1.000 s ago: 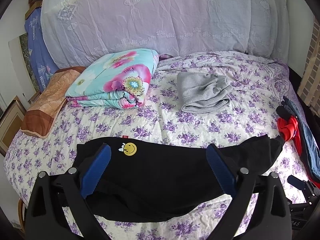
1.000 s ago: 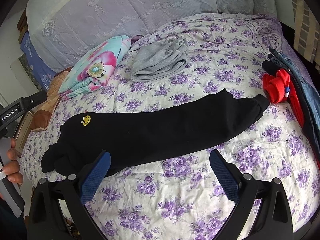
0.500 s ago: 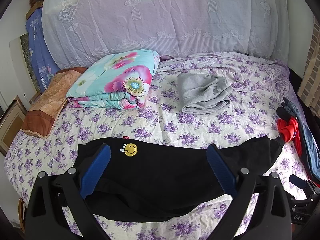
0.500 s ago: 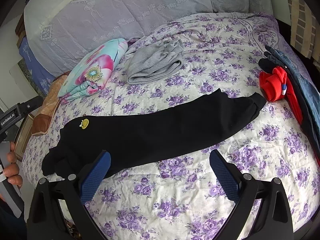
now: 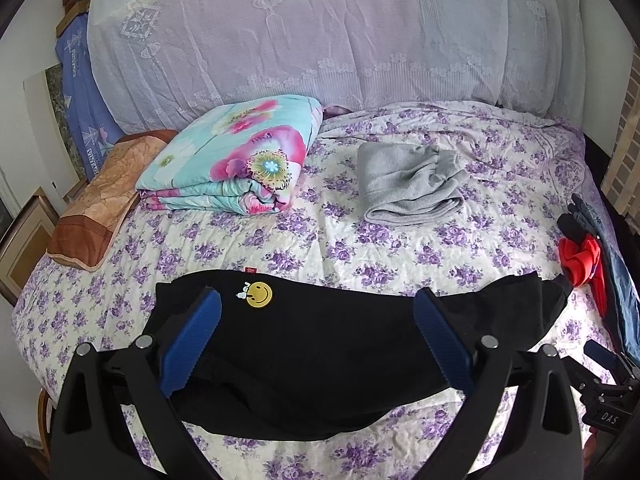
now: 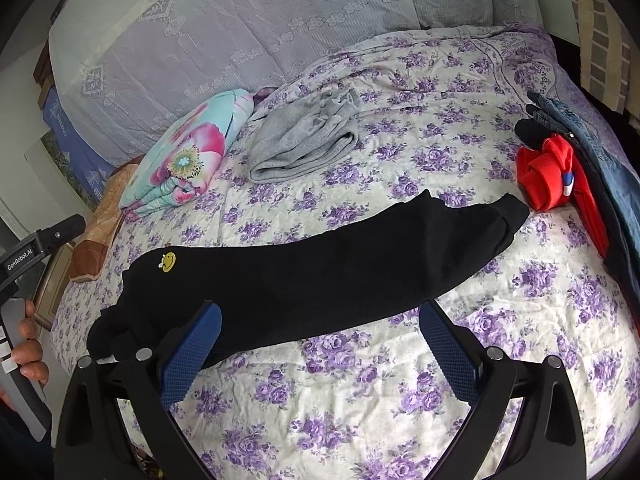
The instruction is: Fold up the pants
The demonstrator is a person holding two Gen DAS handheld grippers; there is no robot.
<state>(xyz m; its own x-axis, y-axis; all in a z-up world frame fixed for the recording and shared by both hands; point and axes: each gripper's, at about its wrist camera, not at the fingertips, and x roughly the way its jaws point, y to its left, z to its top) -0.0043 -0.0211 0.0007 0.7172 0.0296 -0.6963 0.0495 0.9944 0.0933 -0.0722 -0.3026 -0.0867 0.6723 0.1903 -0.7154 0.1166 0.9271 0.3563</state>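
Black pants [image 5: 320,352] with a yellow smiley patch [image 5: 259,294] lie lengthwise across the flowered bed, folded leg on leg, waist to the left and cuffs to the right. My left gripper [image 5: 316,308] hangs open above the waist half, with nothing between its blue pads. In the right wrist view the pants [image 6: 340,268] stretch from lower left to the cuffs near the red cloth. My right gripper [image 6: 320,320] is open above the pants' near edge and the bedspread, holding nothing.
A folded floral quilt [image 5: 236,164] and folded grey pants [image 5: 408,184] lie farther back on the bed. Red and denim clothes [image 6: 560,176] are piled at the right edge. A brown pillow [image 5: 100,196] sits at the left. A hand [image 6: 28,352] holds the left gripper's handle.
Both cameras have pulled back and risen slightly, so the pants sit a little lower and farther in view. The pants have not moved and both grippers stay open.
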